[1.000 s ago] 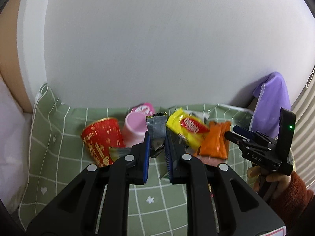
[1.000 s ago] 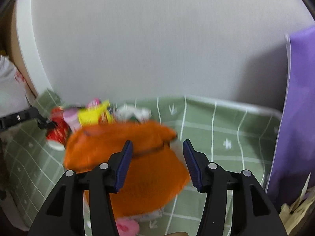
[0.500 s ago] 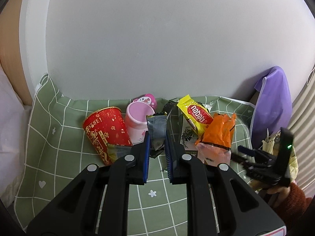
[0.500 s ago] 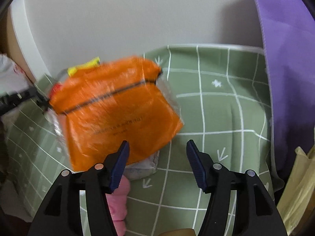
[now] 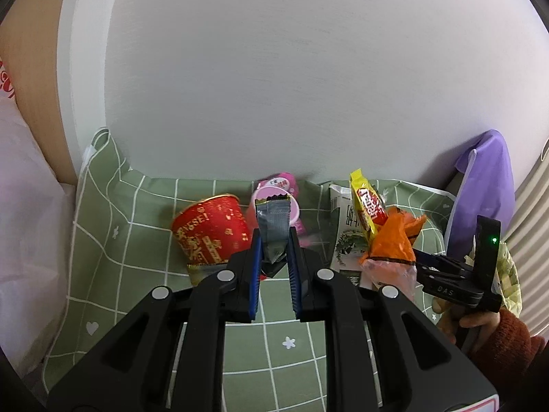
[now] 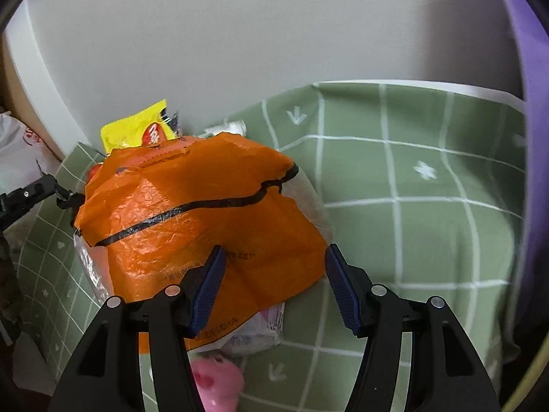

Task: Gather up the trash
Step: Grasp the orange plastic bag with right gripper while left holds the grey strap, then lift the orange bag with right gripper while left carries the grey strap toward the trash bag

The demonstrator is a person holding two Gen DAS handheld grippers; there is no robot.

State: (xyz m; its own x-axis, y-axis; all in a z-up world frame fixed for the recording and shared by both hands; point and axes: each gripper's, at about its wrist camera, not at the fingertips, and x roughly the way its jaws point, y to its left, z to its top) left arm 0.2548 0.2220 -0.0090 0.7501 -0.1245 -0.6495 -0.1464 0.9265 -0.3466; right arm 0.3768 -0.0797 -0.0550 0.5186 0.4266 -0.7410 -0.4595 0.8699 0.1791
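Observation:
In the left wrist view my left gripper (image 5: 274, 240) is shut on a grey foil wrapper (image 5: 272, 219) that stands up between its pads. Behind it, on the green checked cloth (image 5: 137, 274), are a red paper cup (image 5: 212, 230) on its side and a pink cup (image 5: 295, 207). A crumpled orange plastic bag (image 6: 206, 213) fills the right wrist view. My right gripper (image 6: 274, 261) reaches around its near edge with jaws closing, and the right pad is still just clear of the bag. A yellow snack wrapper (image 6: 137, 130) sticks up behind the bag.
A white printed packet (image 5: 345, 230) lies beside the yellow wrapper (image 5: 365, 206). A purple sheet (image 5: 487, 185) hangs at the right edge, with a yellowish bag (image 5: 511, 274) below it. A pink item (image 6: 216, 381) lies under my right gripper. A white plastic bag (image 5: 24, 240) sits at the left.
My right gripper has come down onto the orange bag, which now sits between its jaws. The left gripper has kept still with the grey wrapper.

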